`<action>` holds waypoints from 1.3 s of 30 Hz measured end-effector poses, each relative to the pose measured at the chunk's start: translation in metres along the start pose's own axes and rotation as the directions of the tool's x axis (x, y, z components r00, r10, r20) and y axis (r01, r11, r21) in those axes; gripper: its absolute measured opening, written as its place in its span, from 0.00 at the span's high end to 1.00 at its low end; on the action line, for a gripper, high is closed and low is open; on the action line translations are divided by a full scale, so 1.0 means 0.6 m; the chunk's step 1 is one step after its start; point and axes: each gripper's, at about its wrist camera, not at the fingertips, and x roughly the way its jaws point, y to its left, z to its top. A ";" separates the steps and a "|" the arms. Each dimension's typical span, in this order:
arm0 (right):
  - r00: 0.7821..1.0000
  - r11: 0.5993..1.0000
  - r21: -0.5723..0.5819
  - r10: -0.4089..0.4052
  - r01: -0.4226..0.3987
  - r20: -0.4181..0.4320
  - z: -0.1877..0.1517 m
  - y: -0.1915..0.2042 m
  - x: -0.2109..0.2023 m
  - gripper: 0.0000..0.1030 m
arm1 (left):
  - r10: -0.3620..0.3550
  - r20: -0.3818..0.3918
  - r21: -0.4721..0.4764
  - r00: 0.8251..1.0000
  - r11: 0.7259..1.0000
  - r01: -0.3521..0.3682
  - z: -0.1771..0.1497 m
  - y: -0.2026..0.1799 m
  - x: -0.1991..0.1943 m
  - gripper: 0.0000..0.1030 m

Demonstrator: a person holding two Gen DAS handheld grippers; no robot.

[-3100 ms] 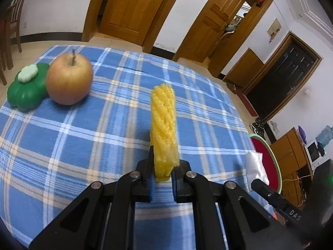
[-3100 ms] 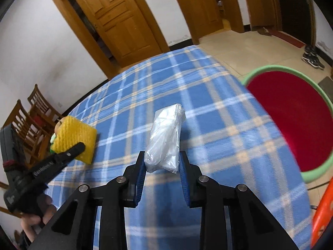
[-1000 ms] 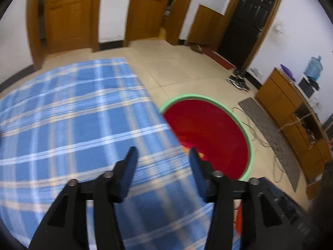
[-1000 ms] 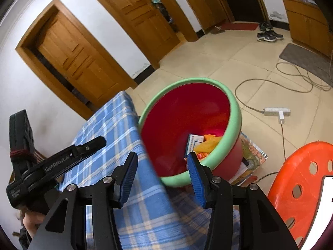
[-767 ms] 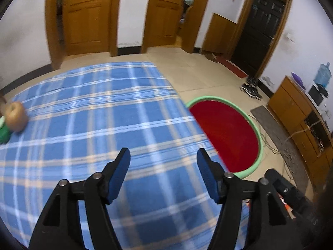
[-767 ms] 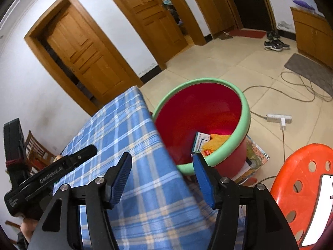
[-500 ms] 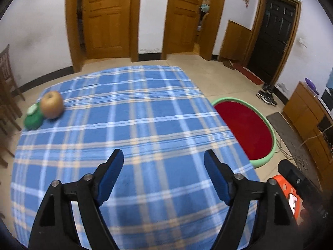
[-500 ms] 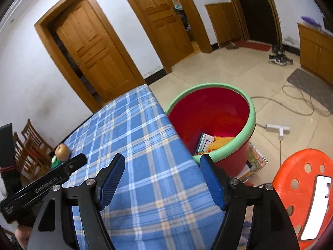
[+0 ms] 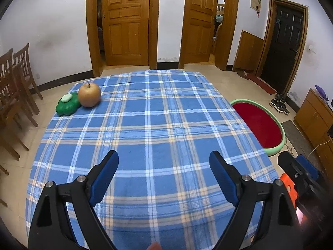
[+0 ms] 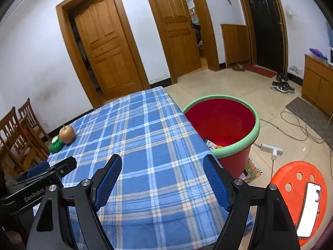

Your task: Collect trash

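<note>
While our left gripper, jaws opening, and right gripper hang released and empty, trash lies in the red bin at three o'clock off the table. Only an apple and green toy remain, at ten o'clock; we judge collecting nearly done.

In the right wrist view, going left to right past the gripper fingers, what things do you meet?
Wooden chairs → green toy → apple → red bin → power strip → orange stool with a phone.
</note>
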 end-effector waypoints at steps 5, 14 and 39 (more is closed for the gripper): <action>1.000 1.000 -0.005 0.000 0.000 0.000 -0.012 0.006 0.002 0.21 | 0.029 0.017 0.004 0.999 1.000 -0.029 -0.013 0.007 -0.004 0.15; 0.999 0.999 -0.035 -0.030 0.030 0.013 -0.022 0.008 -0.006 0.21 | 0.053 0.027 0.001 0.998 0.999 -0.053 -0.024 0.016 -0.004 0.14; 0.999 0.999 -0.028 -0.044 0.044 0.008 -0.029 0.003 0.003 0.21 | 0.059 0.033 -0.010 0.998 0.998 -0.059 -0.031 0.014 0.003 0.14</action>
